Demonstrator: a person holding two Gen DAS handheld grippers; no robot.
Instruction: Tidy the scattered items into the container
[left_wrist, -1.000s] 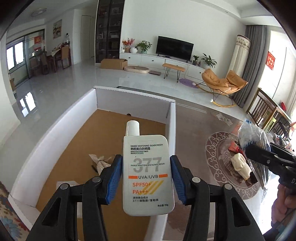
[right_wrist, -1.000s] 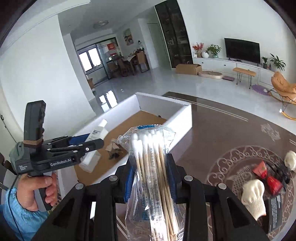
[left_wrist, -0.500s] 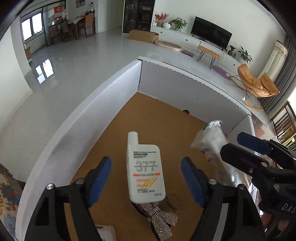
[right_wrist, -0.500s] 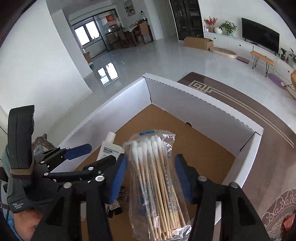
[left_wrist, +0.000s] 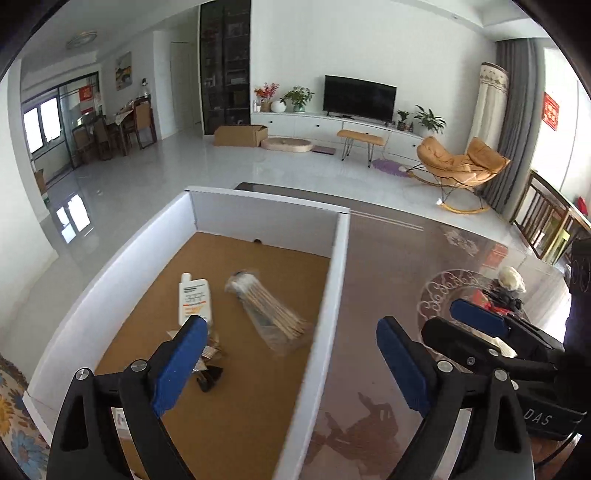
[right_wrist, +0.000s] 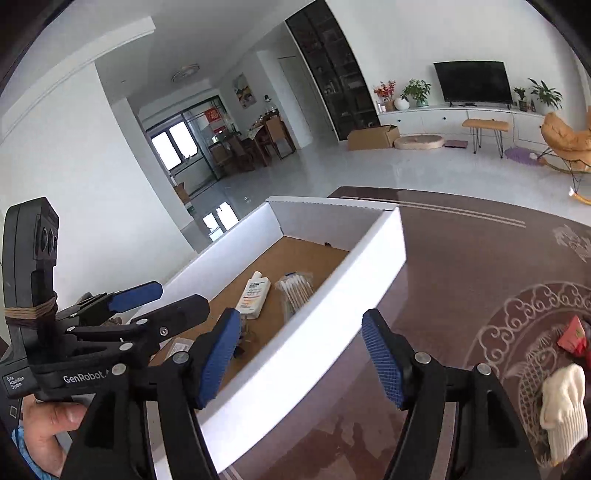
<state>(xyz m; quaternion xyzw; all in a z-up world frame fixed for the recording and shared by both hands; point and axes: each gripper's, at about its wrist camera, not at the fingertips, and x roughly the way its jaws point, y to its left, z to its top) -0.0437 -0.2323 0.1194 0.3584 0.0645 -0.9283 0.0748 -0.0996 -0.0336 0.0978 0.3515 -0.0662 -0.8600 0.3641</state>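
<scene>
Both my hand-held grippers are released, jaws just opened, nothing between them. Left hand-held gripper (left_wrist: 288, 354) hangs over the white box (left_wrist: 334, 280); sunscreen bottle (left_wrist: 194, 297) and cotton swab bag (left_wrist: 271, 312) lie inside on its cardboard floor. Next pickup: white sock (right_wrist: 563, 400) on the table (right_wrist: 461, 266), at about 3 o'clock from my right hand-held gripper (right_wrist: 301, 360), long axis roughly 12-to-6. Red packet (right_wrist: 572, 334) just beyond it. Right hand is nearer, I judge; the left would have to cross the box wall.

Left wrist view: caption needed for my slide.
Open left gripper above box holding sunscreen and swabs.
</scene>
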